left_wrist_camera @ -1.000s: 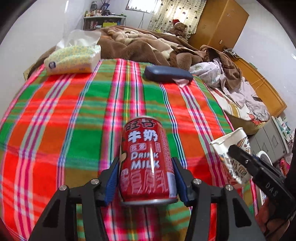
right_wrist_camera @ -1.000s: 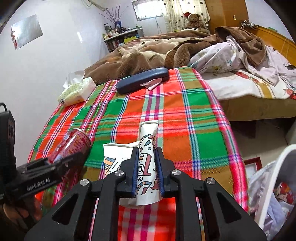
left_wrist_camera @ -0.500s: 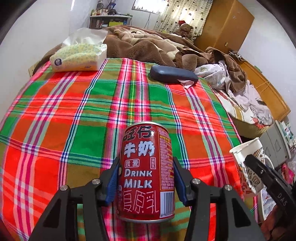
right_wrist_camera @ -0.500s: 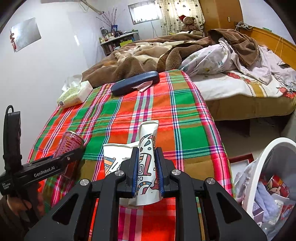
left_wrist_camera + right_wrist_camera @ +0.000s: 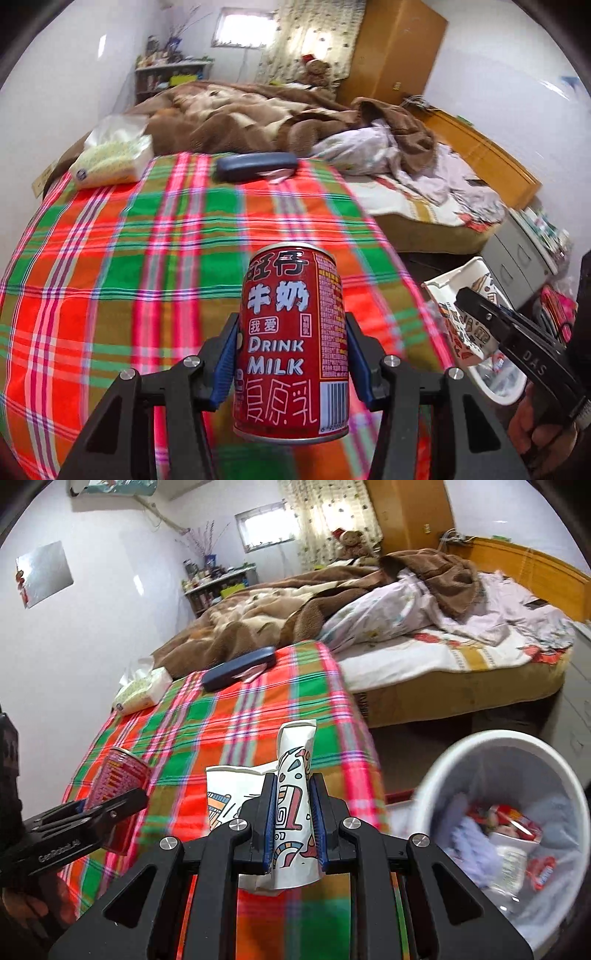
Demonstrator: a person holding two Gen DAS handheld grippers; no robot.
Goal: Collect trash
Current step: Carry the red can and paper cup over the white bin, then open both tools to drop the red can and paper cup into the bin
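Note:
My left gripper point(image 5: 291, 354) is shut on a red milk can point(image 5: 291, 343), held upright above the plaid cloth point(image 5: 147, 258). The can point(image 5: 118, 775) and that gripper point(image 5: 85, 819) also show at the left of the right wrist view. My right gripper point(image 5: 293, 819) is shut on a flattened white paper cup point(image 5: 293, 805) with coloured patterns, lifted over the cloth's right edge. In the left wrist view, the cup point(image 5: 461, 306) and the right gripper point(image 5: 476, 306) appear at the right. A white trash bin point(image 5: 517, 812) holding several wrappers stands on the floor to the right.
A tissue pack point(image 5: 110, 162) and a dark blue case point(image 5: 255, 166) lie at the cloth's far end. Behind them is a bed with a brown blanket point(image 5: 258, 118) and rumpled sheets point(image 5: 443, 627). A grey cabinet point(image 5: 517, 251) stands at the right.
Both grippers have risen and swung to the right with their loads. The trash bin has come far more fully into the right wrist view.

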